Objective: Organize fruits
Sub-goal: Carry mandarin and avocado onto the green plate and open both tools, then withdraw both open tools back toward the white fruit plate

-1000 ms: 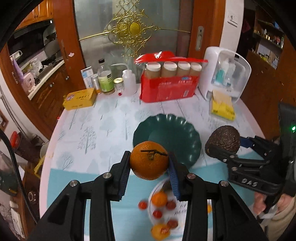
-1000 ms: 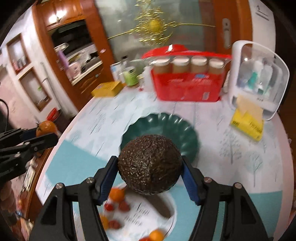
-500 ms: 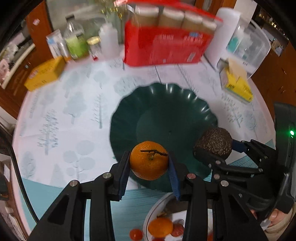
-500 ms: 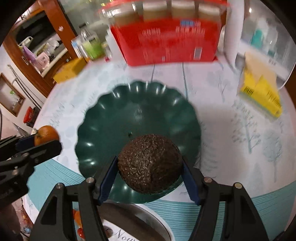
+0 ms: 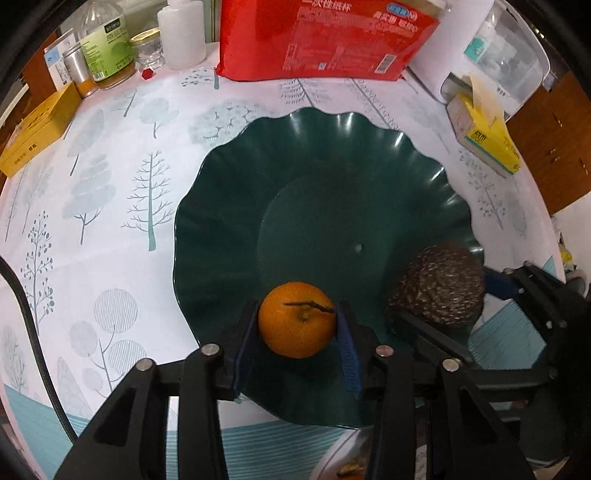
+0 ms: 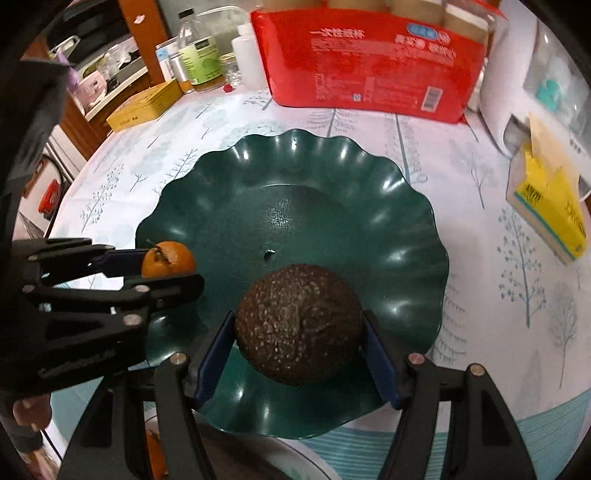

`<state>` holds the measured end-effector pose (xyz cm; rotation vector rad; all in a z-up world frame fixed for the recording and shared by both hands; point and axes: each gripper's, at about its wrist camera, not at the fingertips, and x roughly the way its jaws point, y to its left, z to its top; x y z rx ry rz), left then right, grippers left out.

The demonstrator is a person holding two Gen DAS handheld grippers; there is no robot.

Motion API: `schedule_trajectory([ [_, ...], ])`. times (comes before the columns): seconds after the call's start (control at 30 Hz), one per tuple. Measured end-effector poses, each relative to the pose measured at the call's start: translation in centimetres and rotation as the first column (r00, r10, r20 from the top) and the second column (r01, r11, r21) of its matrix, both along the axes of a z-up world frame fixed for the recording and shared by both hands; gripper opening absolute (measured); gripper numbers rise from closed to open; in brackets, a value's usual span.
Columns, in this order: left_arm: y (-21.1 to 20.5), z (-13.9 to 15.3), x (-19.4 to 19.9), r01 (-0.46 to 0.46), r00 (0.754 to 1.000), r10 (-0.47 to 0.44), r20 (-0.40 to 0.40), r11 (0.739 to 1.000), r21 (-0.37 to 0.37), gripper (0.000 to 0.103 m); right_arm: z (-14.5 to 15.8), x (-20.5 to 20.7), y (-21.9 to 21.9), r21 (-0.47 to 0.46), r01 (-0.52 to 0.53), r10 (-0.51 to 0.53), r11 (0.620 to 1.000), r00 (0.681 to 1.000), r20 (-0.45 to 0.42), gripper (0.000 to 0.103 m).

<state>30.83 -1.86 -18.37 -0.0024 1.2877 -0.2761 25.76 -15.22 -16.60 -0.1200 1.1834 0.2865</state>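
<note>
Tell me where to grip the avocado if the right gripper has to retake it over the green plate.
Grip the avocado across its widest middle, as the right gripper does now, coming from the near rim of the green plate. Its rounded, pebbly sides meet the flat blue pads squarely there. The left gripper, holding the orange, blocks the left side.

The table [image 5: 110, 206] wears a white cloth printed with pale trees, with a teal striped band along its near edge. At its centre lies a dark green scalloped plate [image 5: 229, 206]. A red package [image 5: 325, 40] stands at 12 o'clock from the plate. At 11 o'clock stand a green-labelled bottle [image 5: 105, 44], a white bottle [image 5: 181, 33] and a small jar [image 5: 147, 48]. A yellow box [image 5: 33, 129] lies at 10 o'clock. A yellow tissue pack [image 5: 487, 136] lies at 2 o'clock, just before a white container [image 5: 491, 55].
</note>
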Motion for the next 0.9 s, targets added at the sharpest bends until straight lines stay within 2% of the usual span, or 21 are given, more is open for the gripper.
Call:
schedule_trajectory([
  [0.1, -0.2, 0.0, 0.1, -0.003, 1.000, 0.003, 0.019, 1.000, 0.030, 0.071, 0.2, -0.6, 0.2, -0.039, -0.016, 0.017, 0.999, 0.999, 0.028, 0.069],
  [0.13, -0.1, 0.0, 0.1, -0.005, 1.000, 0.005, 0.021, 1.000, 0.029, 0.074, 0.3, -0.6, 0.2, -0.047, -0.017, 0.019, 0.999, 0.999, 0.034, 0.070],
  [0.2, 0.1, 0.1, 0.2, -0.018, 1.000, 0.017, 0.015, 1.000, 0.007, 0.086, 0.7, -0.9, 0.0, -0.054, -0.013, 0.015, 0.998, 0.999, 0.046, 0.070],
  [0.3, 0.7, 0.7, 0.2, -0.046, 0.999, 0.047, 0.010, 0.998, -0.030, 0.093, 1.6, -1.3, -0.4, -0.034, -0.001, 0.004, 0.999, 0.997, 0.078, 0.070],
  [0.5, 1.5, 2.7, -0.6, -0.054, 0.997, 0.056, 0.049, 0.998, -0.030, 0.100, 3.9, -2.4, -0.2, -0.022, 0.002, 0.001, 1.000, 0.992, 0.129, 0.072],
  [0.7, 2.5, 5.7, -2.5, -0.073, 0.990, 0.080, 0.115, 0.995, -0.062, 0.100, 5.6, -3.8, 0.2, -0.016, 0.022, -0.019, 1.000, 0.988, 0.152, 0.072],
  [0.9, 3.9, 9.3, -5.4, -0.108, 0.970, 0.122, 0.212, 0.991, -0.075, 0.100, 7.3, -5.6, -1.0, 0.063, 0.114, -0.123, 0.991, 0.981, 0.152, 0.072],
])
